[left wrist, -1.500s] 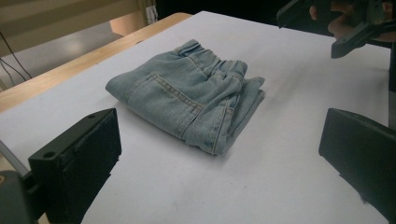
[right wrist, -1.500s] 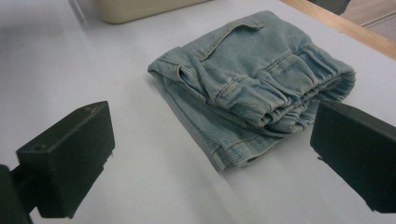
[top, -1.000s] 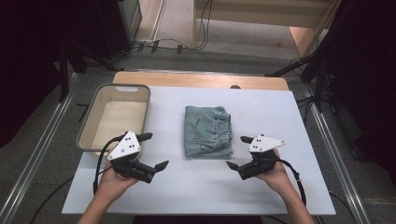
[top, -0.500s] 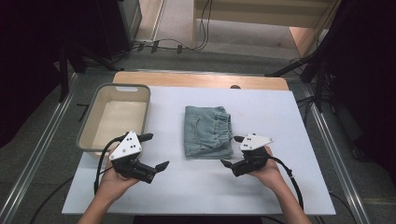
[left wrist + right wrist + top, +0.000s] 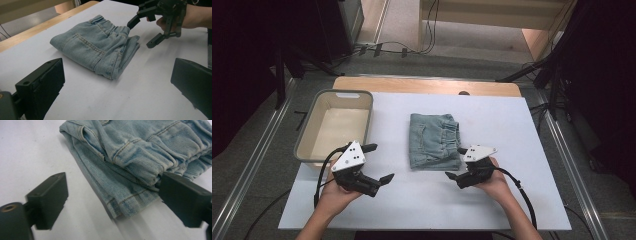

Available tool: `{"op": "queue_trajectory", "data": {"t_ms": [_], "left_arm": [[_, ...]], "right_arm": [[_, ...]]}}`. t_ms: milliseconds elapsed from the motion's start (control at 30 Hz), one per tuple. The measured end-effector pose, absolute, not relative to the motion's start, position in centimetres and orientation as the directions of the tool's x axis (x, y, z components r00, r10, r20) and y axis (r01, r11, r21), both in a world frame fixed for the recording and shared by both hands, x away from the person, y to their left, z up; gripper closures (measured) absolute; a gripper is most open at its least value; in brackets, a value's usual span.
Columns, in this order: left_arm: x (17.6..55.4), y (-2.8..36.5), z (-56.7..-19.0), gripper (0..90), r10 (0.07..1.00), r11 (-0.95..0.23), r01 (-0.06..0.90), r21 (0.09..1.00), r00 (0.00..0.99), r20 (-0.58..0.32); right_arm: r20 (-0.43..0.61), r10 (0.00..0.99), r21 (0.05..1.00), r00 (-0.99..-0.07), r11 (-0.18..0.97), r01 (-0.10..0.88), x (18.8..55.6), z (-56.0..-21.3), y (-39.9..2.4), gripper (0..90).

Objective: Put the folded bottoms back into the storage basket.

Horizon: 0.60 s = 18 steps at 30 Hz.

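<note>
Lying mid-table: one folded denim garment (image 5: 434,141). One empty bin (image 5: 339,125) at 9 o'clock. Two grippers, left (image 5: 379,163) and right (image 5: 456,163), jaws wide, holding nothing.

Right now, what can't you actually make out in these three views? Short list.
- Folded jeans: underside and inner layers hidden by the fold; the right gripper view cuts them off at its top and right edges.
- Bin: near inside wall hidden by the left gripper in the high view.
- Right gripper: whether its upper jaw touches the denim; too small in the high view, unclear in the left gripper view.
</note>
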State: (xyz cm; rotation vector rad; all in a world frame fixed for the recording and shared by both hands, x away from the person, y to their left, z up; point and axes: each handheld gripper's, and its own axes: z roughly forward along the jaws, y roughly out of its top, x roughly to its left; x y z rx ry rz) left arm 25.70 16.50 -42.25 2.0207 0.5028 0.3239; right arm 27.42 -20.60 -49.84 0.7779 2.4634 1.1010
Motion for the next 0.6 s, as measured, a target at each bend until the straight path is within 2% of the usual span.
{"op": "queue_trajectory", "data": {"t_ms": [133, 400, 600], "left_arm": [[25.7, 16.4, -42.3, 0.0, 0.476, -0.429, 0.215, 0.877, 0.879, 0.017], [25.8, 16.2, -42.7, 0.0, 0.468, -0.452, 0.224, 0.863, 0.884, 0.016], [25.8, 16.3, -42.6, 0.0, 0.471, -0.455, 0.219, 0.863, 0.882, 0.025]], "right_arm": [[-0.087, 0.616, 0.761, -0.783, 0.548, 0.347, 27.5, -50.2, -20.4, 13.7], [-0.111, 0.628, 0.748, -0.771, 0.563, 0.35, 27.6, -51.0, -20.3, 23.6], [-0.121, 0.624, 0.737, -0.772, 0.578, 0.351, 27.5, -51.2, -20.3, 25.4]]}}
